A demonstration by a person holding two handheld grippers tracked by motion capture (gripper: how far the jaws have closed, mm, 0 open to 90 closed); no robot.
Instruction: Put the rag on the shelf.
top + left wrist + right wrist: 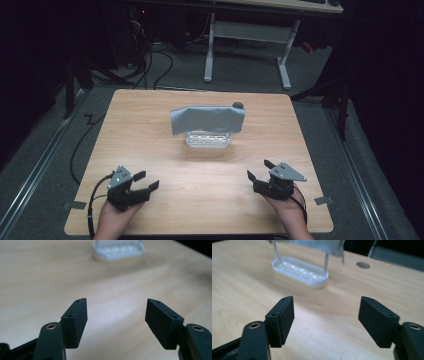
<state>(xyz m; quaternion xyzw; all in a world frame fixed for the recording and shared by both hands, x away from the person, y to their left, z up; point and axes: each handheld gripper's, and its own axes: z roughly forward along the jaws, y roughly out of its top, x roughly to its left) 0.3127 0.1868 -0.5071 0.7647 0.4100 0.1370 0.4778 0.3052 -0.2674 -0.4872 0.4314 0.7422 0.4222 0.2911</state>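
A grey-blue cloth (pixel 207 120) hangs over a small white rack (pixel 208 140) that stands at the middle of the wooden table (pixel 150 110). In the right gripper view the rack's slotted base (pixel 300 271) and two thin uprights carry the cloth (pixel 317 245). The rack base (pixel 118 251) also appears far off in the left gripper view. My left gripper (pixel 146 181) rests near the front left of the table, open and holding nothing. My right gripper (pixel 260 170) sits near the front right, open as well, with bare table between its jaws.
A small dark round cap (pixel 238 105) lies just behind the cloth's right end, also seen as a grey disc (pixel 363 265). Beyond the table stand a white desk frame (pixel 247 40) and cables (pixel 150 60) on the floor. Tape marks (pixel 323 200) flank the front corners.
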